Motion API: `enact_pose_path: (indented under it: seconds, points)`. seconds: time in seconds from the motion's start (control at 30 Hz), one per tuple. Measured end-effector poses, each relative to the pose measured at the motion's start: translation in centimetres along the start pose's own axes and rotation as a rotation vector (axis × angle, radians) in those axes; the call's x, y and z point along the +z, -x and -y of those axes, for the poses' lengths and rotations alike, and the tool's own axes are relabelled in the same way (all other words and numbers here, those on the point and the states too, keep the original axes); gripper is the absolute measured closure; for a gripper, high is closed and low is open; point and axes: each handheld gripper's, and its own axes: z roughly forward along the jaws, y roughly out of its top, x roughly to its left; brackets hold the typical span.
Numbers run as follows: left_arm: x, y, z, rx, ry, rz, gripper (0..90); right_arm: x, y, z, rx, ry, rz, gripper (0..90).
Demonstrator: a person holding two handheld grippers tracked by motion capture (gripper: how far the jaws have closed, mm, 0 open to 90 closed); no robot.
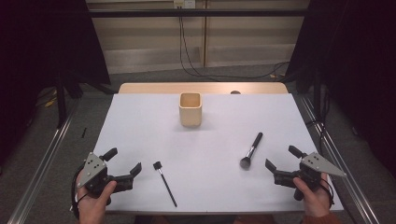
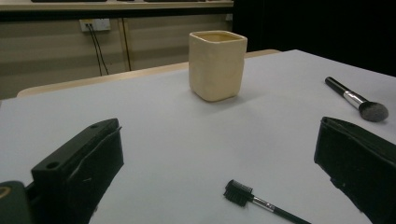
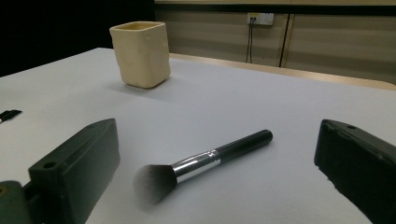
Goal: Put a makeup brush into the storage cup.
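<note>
We are holding the left gripper (image 1: 123,163) with its jaws spread wide and empty, hovering just beside a thin black-handled brow brush with a small comb head (image 1: 165,183). Our right gripper (image 1: 283,158) is likewise gaping wide, gripping nothing, near a black-handled powder brush with a silver ferrule and dark bristles (image 1: 251,150). Both brushes are lying flat on the white table (image 1: 210,140), well apart from the cream square cup (image 1: 190,109).
</note>
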Motion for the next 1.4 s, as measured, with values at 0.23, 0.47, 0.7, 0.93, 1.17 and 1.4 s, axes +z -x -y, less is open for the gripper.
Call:
enact_pose_path:
  seconds: [0.23, 0.47, 0.7, 0.93, 1.17, 1.4]
  points:
    - [0.1, -0.1, 0.0, 0.0, -0.012, 0.004, 1.3, 0.0, 0.0, 0.1, 0.014, -0.009, -0.013, 0.0]
    - [-0.3, 0.2, -0.2, 0.004, -0.019, 0.012, 1.3, 0.0, -0.1, 0.0, 0.007, -0.012, -0.018, 0.0]
    - [-0.5, 0.5, -0.5, 0.006, -0.026, 0.016, 1.6, 0.0, -0.5, -0.2, 0.01, -0.005, -0.019, 0.0]
    - [0.1, 0.4, -1.3, 0.009, -0.033, 0.011, 1.8, 0.1, -0.5, -0.1, 0.006, -0.009, -0.024, 0.0]
    - [1.0, 0.3, -2.4, 0.033, -0.057, 0.02, 1.9, 0.0, -0.5, -0.1, 0.002, -0.013, -0.03, 0.0]
    - [2.3, 0.3, -3.1, 0.033, -0.057, 0.023, 2.1, 0.1, -0.6, -0.1, -0.004, -0.023, -0.033, 0.0]
